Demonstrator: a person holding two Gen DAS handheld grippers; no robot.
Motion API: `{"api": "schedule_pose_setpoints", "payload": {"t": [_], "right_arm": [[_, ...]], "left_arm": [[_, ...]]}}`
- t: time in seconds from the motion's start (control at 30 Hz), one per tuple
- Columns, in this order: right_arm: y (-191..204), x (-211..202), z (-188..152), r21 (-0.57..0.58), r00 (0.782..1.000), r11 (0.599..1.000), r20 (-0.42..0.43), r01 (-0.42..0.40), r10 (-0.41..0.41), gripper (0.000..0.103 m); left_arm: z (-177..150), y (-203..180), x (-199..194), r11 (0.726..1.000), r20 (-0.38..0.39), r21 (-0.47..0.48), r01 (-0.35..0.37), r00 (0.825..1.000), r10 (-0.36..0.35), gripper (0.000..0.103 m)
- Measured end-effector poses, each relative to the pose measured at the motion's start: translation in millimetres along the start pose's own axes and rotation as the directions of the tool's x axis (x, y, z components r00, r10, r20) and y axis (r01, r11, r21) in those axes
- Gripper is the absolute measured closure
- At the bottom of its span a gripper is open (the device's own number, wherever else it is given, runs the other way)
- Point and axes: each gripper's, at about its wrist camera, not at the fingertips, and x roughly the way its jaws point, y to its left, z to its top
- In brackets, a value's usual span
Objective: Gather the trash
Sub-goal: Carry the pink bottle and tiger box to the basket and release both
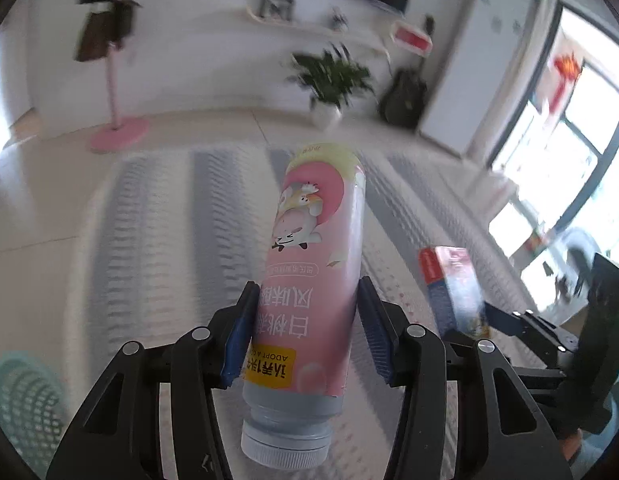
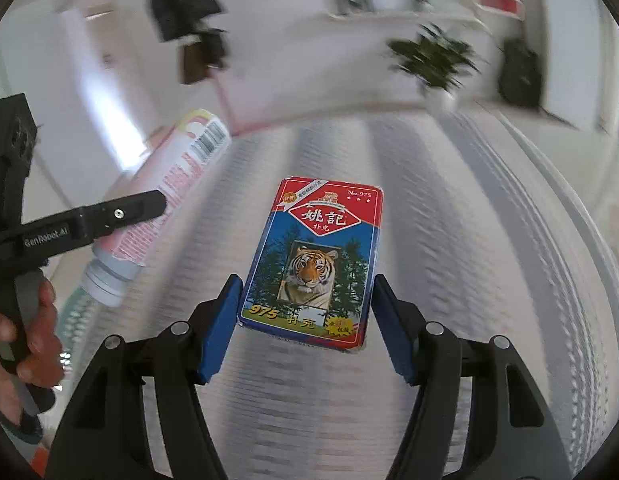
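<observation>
My left gripper (image 1: 305,324) is shut on a pink drink bottle (image 1: 313,272), cap end toward the camera, held in the air above a grey striped rug. It also shows in the right wrist view (image 2: 169,184) at the left, with the left gripper (image 2: 109,216) clamped on it. My right gripper (image 2: 305,320) is shut on a playing card box (image 2: 313,256) with a tiger picture, held above the rug. The box also shows in the left wrist view (image 1: 453,288) at the right, between the right gripper's fingers (image 1: 505,320).
A teal mesh basket (image 1: 21,408) sits at the lower left, on the floor; it also shows in the right wrist view (image 2: 75,320). The grey striped rug (image 1: 181,240) covers the floor. A potted plant (image 1: 329,84), a guitar (image 1: 405,96) and a pink stand (image 1: 117,132) stand by the far wall.
</observation>
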Motion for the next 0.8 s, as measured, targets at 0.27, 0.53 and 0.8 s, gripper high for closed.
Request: {"api": "schedule_pose_setpoints", "payload": {"t": [0.27,0.53,0.8], "right_arm": [[158,-16,29,-0.207,0.982,0.961,-0.005,-0.183,0.186,0.041],[282,17,16,-0.293,0.951,0.905,-0.126,-0.308,0.283,0.041],[357,83,-26,-0.298,0.924,0.893,-0.286,-0.338,0.254,0.041]], "left_arm": [[-18,89,-139,0.981,0.136,-0.161,-0.107,0.982,0.129,0.055],[-79,203,-216,0.885,0.106,-0.38,-0.27,0.938,0.331,0.055],[-126,267,-201,0.813,0.017,-0.496,-0.304,0.933,0.36,0.054]]}}
